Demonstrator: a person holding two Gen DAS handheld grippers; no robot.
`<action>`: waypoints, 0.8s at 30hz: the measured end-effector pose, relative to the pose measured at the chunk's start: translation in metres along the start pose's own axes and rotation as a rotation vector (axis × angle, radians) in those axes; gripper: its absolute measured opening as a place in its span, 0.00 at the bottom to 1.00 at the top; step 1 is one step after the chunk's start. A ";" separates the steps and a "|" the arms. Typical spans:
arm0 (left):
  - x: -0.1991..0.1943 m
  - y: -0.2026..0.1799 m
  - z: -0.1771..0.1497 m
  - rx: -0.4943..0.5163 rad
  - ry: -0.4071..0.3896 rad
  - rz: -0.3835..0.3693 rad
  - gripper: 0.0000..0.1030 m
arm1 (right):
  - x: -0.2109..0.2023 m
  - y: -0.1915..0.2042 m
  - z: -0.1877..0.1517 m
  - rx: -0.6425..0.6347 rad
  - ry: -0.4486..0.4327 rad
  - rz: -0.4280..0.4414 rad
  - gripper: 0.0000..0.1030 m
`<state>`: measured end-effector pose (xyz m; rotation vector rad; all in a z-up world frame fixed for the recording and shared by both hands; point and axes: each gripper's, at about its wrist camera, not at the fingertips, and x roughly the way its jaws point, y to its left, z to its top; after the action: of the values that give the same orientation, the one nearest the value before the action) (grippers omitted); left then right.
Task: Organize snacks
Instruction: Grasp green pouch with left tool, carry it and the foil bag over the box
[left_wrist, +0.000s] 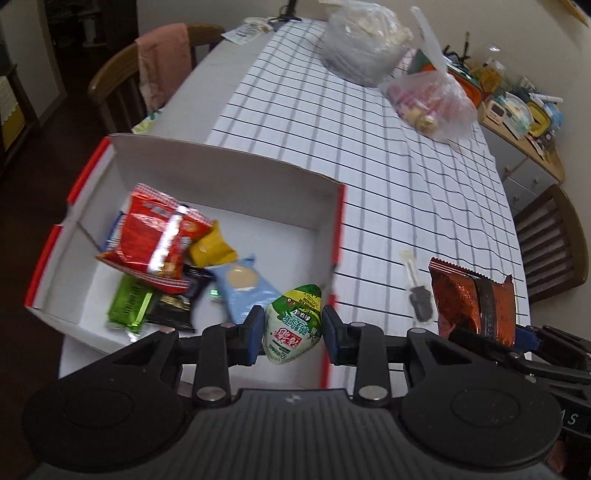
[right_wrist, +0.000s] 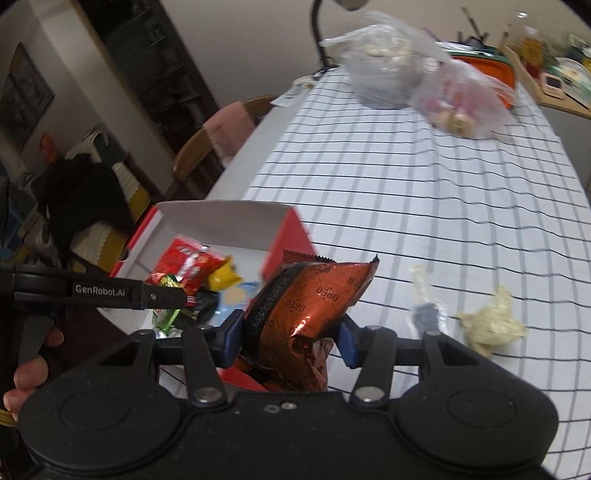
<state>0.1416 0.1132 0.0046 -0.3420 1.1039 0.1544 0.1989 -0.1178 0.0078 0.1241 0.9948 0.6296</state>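
Note:
My left gripper (left_wrist: 292, 328) is shut on a green and white egg-shaped snack pack (left_wrist: 293, 323), held above the near right corner of the box. That red and white cardboard box (left_wrist: 236, 170) holds several snacks: a red bag (left_wrist: 155, 236), a yellow pack (left_wrist: 212, 249), a light blue pack (left_wrist: 245, 288), a green bar (left_wrist: 129, 304) and a black pack (left_wrist: 177, 310). My right gripper (right_wrist: 291, 332) is shut on a copper-brown Oreo pack (right_wrist: 306, 306), just right of the box (right_wrist: 225, 221). That pack (left_wrist: 472, 299) also shows in the left wrist view.
On the checked tablecloth (left_wrist: 369, 147) lie a small clear sachet with a dark item (left_wrist: 417, 291) and a crumpled pale wrapper (right_wrist: 491, 325). Two plastic bags (left_wrist: 432, 103) (left_wrist: 362, 40) stand at the far end. Wooden chairs (left_wrist: 122, 77) (left_wrist: 554, 240) flank the table. A hand (right_wrist: 26, 373) holds the left gripper.

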 end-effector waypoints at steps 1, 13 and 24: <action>-0.001 0.008 0.002 -0.004 -0.001 0.005 0.32 | 0.005 0.007 0.001 -0.008 0.004 0.005 0.48; 0.013 0.098 0.021 -0.037 0.030 0.088 0.32 | 0.077 0.083 0.014 -0.109 0.064 -0.002 0.48; 0.058 0.139 0.028 -0.009 0.123 0.139 0.32 | 0.136 0.119 0.012 -0.171 0.145 -0.040 0.48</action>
<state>0.1509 0.2505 -0.0625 -0.2855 1.2493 0.2638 0.2091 0.0564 -0.0420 -0.0933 1.0752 0.6909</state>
